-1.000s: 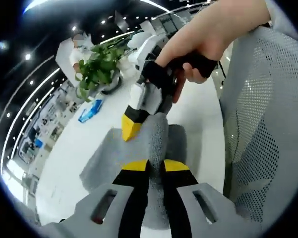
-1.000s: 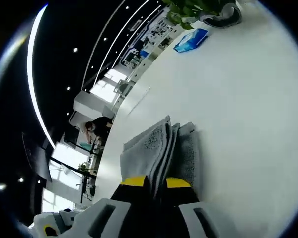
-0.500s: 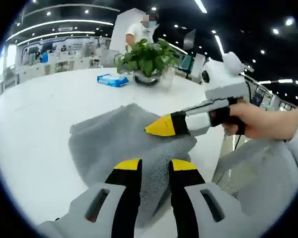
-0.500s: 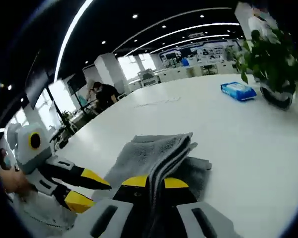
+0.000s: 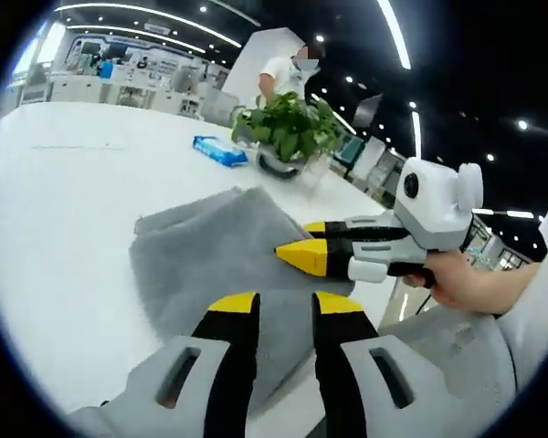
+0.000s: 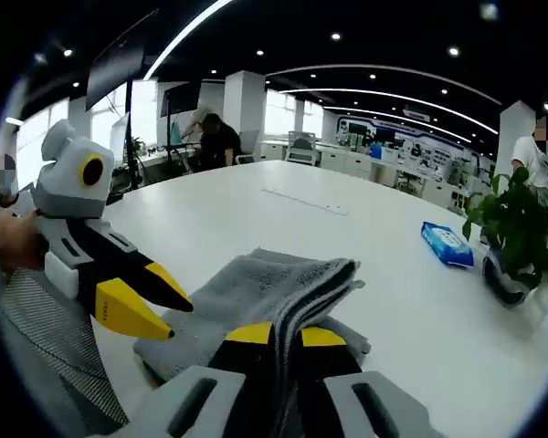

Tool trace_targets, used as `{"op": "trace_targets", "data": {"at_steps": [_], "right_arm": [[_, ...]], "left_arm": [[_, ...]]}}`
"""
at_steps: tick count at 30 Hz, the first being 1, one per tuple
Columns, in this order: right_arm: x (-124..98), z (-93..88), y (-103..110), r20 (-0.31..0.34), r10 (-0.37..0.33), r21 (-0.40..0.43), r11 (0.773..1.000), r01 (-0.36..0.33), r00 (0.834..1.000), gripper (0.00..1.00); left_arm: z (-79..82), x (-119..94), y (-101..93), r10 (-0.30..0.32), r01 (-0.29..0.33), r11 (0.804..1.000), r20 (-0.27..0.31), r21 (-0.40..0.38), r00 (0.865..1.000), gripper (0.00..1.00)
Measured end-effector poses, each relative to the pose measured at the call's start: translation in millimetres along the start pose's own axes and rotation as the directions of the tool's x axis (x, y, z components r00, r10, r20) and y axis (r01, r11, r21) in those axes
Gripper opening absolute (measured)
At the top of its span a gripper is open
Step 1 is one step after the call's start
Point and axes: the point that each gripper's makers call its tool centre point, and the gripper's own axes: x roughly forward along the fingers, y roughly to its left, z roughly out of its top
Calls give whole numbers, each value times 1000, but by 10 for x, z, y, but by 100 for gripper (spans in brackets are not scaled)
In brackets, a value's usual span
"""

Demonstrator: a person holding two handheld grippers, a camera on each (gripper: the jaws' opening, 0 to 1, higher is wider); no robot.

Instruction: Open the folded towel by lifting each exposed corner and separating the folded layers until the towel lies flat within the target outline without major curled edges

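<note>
Towel (image 5: pixel 210 260), grey and folded, lies on the white table (image 5: pixel 55 210) at the centre of the left gripper view. The left gripper (image 5: pixel 272 306) rises from the bottom edge with its yellow-tipped jaws parted by a narrow gap above the cloth; whether they touch it cannot be told. From the right of that frame the right gripper (image 5: pixel 303 246) reaches in, a hand (image 5: pixel 461 283) behind it, its tips at the towel's near edge.

In the right gripper view the right gripper (image 6: pixel 286 336) has its jaws pinched on a raised fold of the towel (image 6: pixel 274 283), whose stacked layers show as edges. At lower left the left gripper (image 6: pixel 151 297) enters with jaws slightly apart beside the towel. A blue packet (image 6: pixel 446 244) lies at right near a potted plant (image 6: pixel 516 237); its writing is too small to read. People (image 6: pixel 215 141) stand in the background.
</note>
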Motion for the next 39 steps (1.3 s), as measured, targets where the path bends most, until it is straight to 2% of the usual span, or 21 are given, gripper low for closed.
{"op": "trace_targets", "data": {"at_steps": [5, 8, 10, 11, 13, 15, 16, 18, 21, 24, 25, 28, 29, 32, 33, 35, 36, 37, 38, 39], "right_arm": [[1, 64, 41, 8, -14, -157, 987, 15, 1000, 5], [1, 121, 83, 18, -26, -299, 954, 31, 999, 5], [2, 166, 131, 28, -30, -384, 923, 39, 999, 5], [6, 193, 168, 33, -28, -446, 894, 40, 999, 5], [12, 216, 216, 38, -25, -509, 860, 41, 999, 5], [18, 227, 273, 36, -26, -596, 802, 42, 999, 5], [21, 226, 292, 33, -22, -621, 783, 37, 999, 5], [30, 234, 326, 30, -19, -689, 724, 35, 999, 5], [46, 227, 374, 22, -16, -783, 621, 28, 1000, 5], [54, 237, 436, 24, -11, -845, 534, 27, 1000, 5], [53, 236, 444, 24, -9, -849, 528, 25, 1000, 5], [56, 246, 515, 27, 7, -901, 433, 21, 1000, 5], [56, 243, 537, 25, 11, -912, 410, 18, 1000, 5], [61, 226, 586, 15, 14, -948, 319, 10, 1000, 4], [59, 226, 598, 17, 16, -953, 302, 11, 1000, 4], [56, 224, 605, 17, 16, -954, 300, 12, 1000, 4], [52, 235, 610, 21, 17, -958, 287, 15, 1000, 4], [50, 233, 619, 19, 18, -963, 270, 14, 1000, 4], [47, 239, 630, 22, 18, -972, 234, 18, 1000, 4], [47, 231, 644, 19, 20, -977, 215, 14, 1000, 4]], "left_arm": [[64, -21, 83, 26, -25, 998, 34, -49, 999, 22], [115, -29, 83, 23, -19, 998, 63, -64, 998, 22], [147, -41, 94, 18, -10, 995, 81, -104, 997, 22], [171, -48, 109, 15, -3, 992, 94, -128, 995, 22], [211, -60, 117, 11, 7, 987, 115, -158, 993, 22], [255, -83, 136, 13, 11, 985, 137, -175, 990, 21], [270, -96, 144, 17, 8, 985, 143, -171, 990, 21], [277, -91, 152, 22, 3, 986, 146, -169, 989, 21], [265, -81, 140, 16, 10, 983, 143, -181, 990, 21], [265, -76, 130, 10, 17, 982, 144, -189, 990, 21], [267, -77, 131, 10, 19, 981, 145, -194, 989, 21], [291, -92, 152, 8, 27, 975, 160, -220, 987, 21], [295, -95, 162, 12, 24, 975, 161, -222, 987, 21], [327, -114, 184, 34, 0, 981, 173, -193, 984, 21], [324, -117, 197, 36, -1, 980, 172, -201, 984, 21], [319, -121, 213, 41, -4, 977, 169, -213, 985, 21], [314, -122, 226, 46, -8, 975, 167, -220, 985, 21], [318, -123, 228, 45, -7, 974, 168, -224, 985, 21], [324, -125, 229, 44, -3, 973, 172, -231, 984, 21], [336, -125, 223, 40, 4, 972, 179, -237, 983, 22]]}}
